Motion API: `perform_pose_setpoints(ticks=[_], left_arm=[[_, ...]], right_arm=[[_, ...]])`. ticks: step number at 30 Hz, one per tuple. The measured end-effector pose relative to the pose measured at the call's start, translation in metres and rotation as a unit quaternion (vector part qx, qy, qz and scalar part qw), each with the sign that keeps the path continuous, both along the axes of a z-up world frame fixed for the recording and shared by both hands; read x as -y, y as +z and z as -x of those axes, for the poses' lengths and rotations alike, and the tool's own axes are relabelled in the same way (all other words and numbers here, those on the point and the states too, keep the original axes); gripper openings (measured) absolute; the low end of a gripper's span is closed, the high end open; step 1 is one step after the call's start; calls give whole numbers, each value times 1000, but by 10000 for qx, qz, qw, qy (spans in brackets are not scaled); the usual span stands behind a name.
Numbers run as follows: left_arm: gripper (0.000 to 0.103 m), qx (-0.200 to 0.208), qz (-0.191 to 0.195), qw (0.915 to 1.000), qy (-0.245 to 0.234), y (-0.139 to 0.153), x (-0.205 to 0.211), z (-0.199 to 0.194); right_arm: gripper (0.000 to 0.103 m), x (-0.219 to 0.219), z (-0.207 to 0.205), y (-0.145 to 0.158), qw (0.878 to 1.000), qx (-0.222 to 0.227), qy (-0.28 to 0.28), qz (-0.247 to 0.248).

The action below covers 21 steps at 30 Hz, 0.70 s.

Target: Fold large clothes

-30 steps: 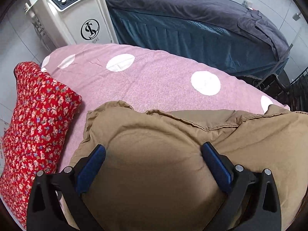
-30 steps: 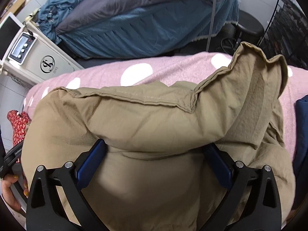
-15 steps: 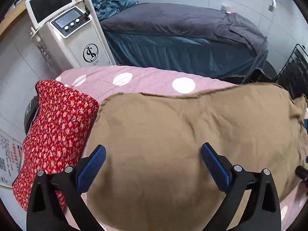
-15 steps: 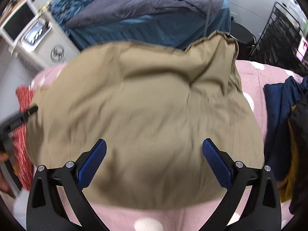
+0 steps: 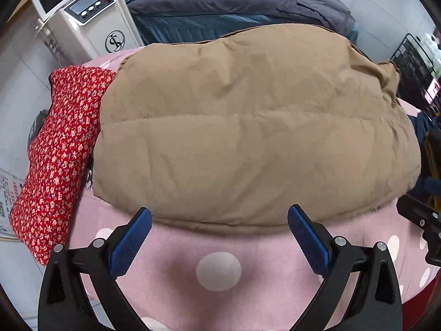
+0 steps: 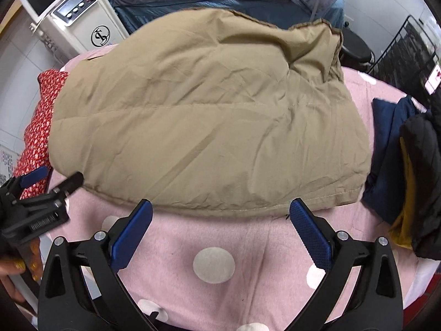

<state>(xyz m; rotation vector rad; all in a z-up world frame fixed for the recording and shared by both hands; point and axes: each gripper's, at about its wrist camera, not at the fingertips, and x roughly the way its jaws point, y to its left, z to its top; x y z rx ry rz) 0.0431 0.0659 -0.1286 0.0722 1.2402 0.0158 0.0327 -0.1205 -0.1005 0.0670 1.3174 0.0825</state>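
Nearest the lenses, both claws stand wide apart and hold nothing: the left gripper [image 5: 219, 220] and the right gripper [image 6: 220, 212] each hover over the pink polka-dot sheet [image 5: 217, 251], blue pads just short of the near hem of the tan padded jacket [image 5: 248, 138]. The jacket lies spread across the middle of the bed as a puffy, roughly folded slab, with a stitched seam running across it.

Judged from here, the main risk is the filling. The padded layers look springy, so an upper layer could slide or balloon open once pressed or gripped at only one point. The far right corner [image 6: 325, 44] stands up in a loose ridge and could flop out of line. A pinch taken at the hem might catch only the top layer, or grab the sheet along with it and drag the bedding.

To the left, a red floral garment [image 5: 58, 149] touches the jacket's edge; sweeping that way could snag or carry it. To the right, a navy garment [image 6: 391, 149] and a black and mustard piece [image 6: 421, 176] lie just beside the jacket, crowding any fold toward that side. Beyond the bed stand a white machine with a screen [image 5: 82, 16] and a second bed under a grey-blue cover [image 5: 234, 2], well apart from the work.
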Motion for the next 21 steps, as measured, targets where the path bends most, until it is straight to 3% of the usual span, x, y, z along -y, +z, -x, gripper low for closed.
perform_pose_setpoints(ticks=[4,11,21], left_arm=[[97,11,-144,9999,39,13,3,9],[96,-119,-54,9999,54,16,4,21],[97,4,-118,9999,32,26,8,27]], right_arm=[[98,-6,6,15,9997,150,104,147],[98,-8,9,30,9993,243,176,211],[98,-15,14,37,9990,308,213,246]])
